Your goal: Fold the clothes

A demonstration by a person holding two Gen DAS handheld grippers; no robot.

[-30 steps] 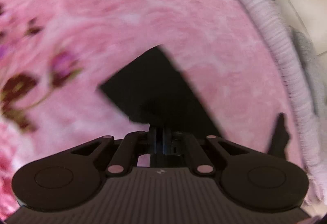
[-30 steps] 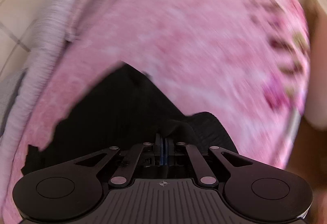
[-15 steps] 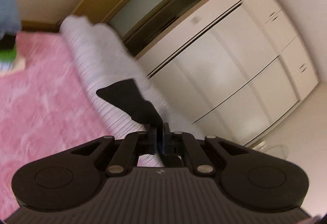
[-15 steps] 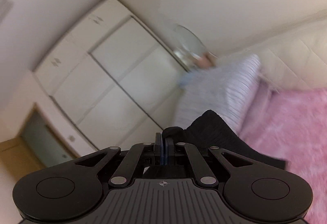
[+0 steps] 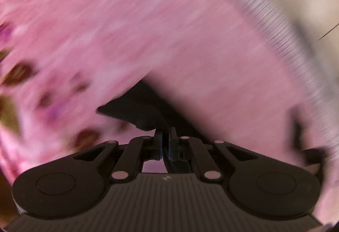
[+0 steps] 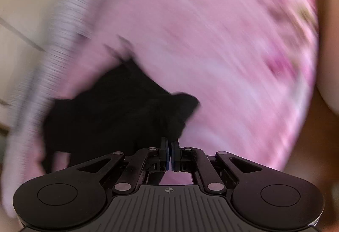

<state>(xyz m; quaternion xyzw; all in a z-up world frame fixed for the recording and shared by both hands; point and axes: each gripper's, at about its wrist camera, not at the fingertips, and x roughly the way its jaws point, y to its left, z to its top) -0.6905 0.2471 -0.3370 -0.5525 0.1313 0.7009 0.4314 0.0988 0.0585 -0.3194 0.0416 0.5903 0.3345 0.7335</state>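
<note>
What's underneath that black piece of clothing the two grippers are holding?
A pink blanket spreads beneath the black garment. The part directly below the cloth is covered, and motion blur hides whether the garment touches the blanket.

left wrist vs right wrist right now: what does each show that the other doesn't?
Left wrist only: dark brown and purple flower prints on the blanket's left side, and the left gripper, jaws shut on a narrow corner of the black garment.

Right wrist only: a much larger bunched mass of that garment, and the right gripper, jaws shut on it.

Both: the fuzzy pink blanket, the ribbed lilac-white fabric edge, heavy motion blur.
</note>
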